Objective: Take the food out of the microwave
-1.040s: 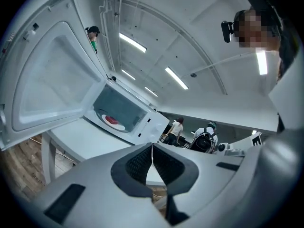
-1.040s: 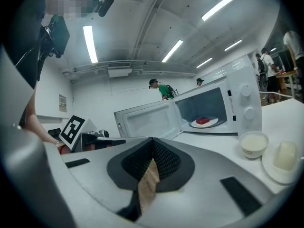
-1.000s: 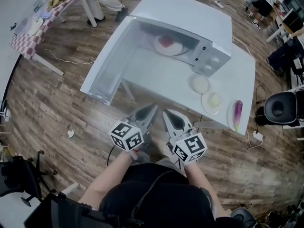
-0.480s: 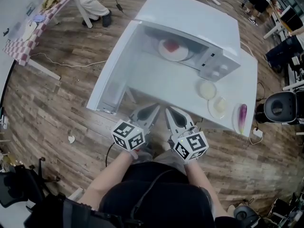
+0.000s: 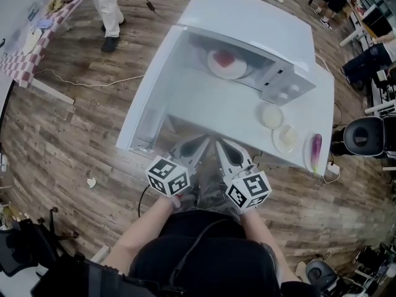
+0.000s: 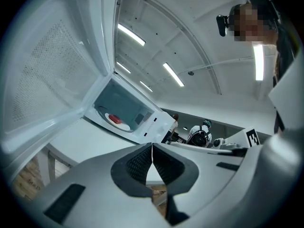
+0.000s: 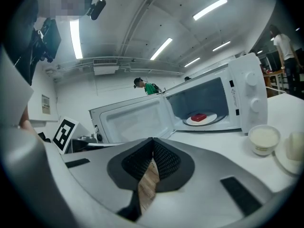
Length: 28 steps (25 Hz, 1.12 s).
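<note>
A white microwave [image 5: 260, 30] stands on a white table [image 5: 210, 107] with its door [image 5: 151, 88] swung wide to the left. Inside, a white plate [image 5: 226, 64] carries a red piece of food [image 5: 224, 59]; the same food [image 7: 198, 117] shows in the right gripper view and, small, in the left gripper view [image 6: 113, 118]. My left gripper [image 5: 201, 142] and right gripper [image 5: 218, 144] hover side by side at the table's near edge, well short of the microwave. Both are shut, with nothing between their jaws.
Right of the microwave sit a small white bowl [image 5: 271, 116], a plate with pale food [image 5: 285, 138] and a plate with a purple eggplant [image 5: 313, 147]. A person [image 5: 106, 5] stands at the far left by a checkered table [image 5: 34, 39]. Office chairs [image 5: 365, 138] are at the right.
The view has shifted a little toward the table: the microwave and table sit slightly lower and nearer in the picture. Both grippers stay shut side by side. The person at far left has walked on.
</note>
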Motion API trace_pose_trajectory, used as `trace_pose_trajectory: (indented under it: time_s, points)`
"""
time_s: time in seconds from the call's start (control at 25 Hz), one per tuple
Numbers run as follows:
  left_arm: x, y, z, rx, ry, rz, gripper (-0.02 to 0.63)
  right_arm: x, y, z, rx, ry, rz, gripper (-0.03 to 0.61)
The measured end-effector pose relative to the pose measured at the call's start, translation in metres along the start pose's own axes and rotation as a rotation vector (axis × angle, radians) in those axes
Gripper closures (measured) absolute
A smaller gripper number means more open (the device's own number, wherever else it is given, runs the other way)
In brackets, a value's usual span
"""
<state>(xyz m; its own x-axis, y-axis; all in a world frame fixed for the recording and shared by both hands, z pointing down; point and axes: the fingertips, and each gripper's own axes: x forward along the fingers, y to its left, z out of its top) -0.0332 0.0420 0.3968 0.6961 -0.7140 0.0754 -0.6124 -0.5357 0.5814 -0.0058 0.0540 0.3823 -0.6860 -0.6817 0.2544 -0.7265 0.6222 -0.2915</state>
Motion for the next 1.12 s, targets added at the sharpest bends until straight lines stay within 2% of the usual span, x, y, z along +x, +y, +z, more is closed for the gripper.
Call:
trace_pose_trajectory:
  time_s: [0.4, 0.68, 1.12]
  points:
    - [0.013, 0.018, 0.014, -0.013, -0.017, 0.017, 0.598, 0.024, -0.01, 0.008, 0.007, 0.007, 0.0, 0.558]
    - [0.037, 0.026, 0.023, -0.006, 0.001, 0.008, 0.598, 0.036, -0.036, 0.025, 0.025, -0.015, -0.047, 0.558]
    - [0.075, 0.04, 0.026, -0.009, 0.036, 0.002, 0.598, 0.05, -0.078, 0.028, 0.071, -0.005, -0.102, 0.558]
